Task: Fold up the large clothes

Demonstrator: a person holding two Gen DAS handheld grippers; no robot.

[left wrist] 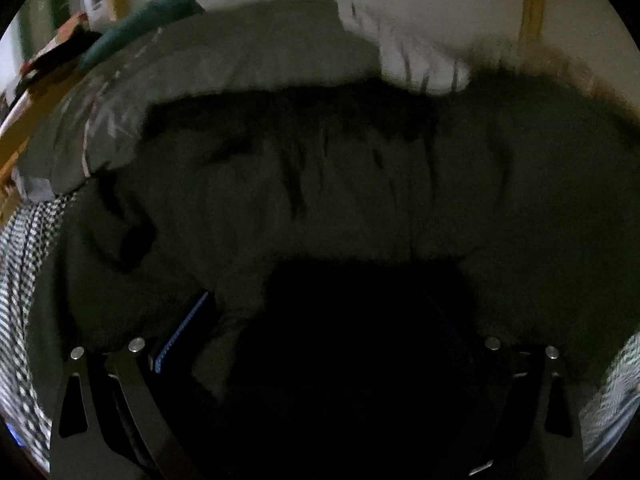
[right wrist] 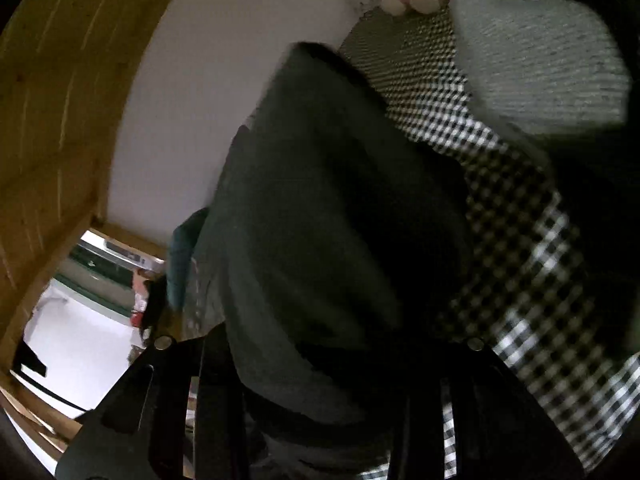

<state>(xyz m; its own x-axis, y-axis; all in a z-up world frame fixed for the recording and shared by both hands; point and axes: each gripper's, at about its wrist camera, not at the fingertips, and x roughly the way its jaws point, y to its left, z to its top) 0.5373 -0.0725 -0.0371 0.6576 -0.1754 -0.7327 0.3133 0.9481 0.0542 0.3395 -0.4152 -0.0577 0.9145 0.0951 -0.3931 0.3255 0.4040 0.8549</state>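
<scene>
In the left wrist view a large dark green garment point(left wrist: 320, 168) lies rumpled across the bed. A dark bunch of it fills the gap of my left gripper point(left wrist: 320, 320), whose blue-edged left finger point(left wrist: 180, 328) presses against the cloth; the right finger is lost in shadow. The right wrist view is tilted. There the same dark green garment point(right wrist: 312, 208) hangs up from my right gripper point(right wrist: 320, 368), which is shut on a thick fold of it. The cloth hides both fingertips.
A black-and-white checked sheet point(left wrist: 24, 260) point(right wrist: 520, 264) covers the bed. Grey pillows point(left wrist: 240, 60), a teal cushion point(left wrist: 160, 12) and a white pillow point(left wrist: 420, 64) lie at the far side. A striped grey pillow point(right wrist: 540, 64), a wooden beam point(right wrist: 52, 112) and a white wall point(right wrist: 208, 80) are also there.
</scene>
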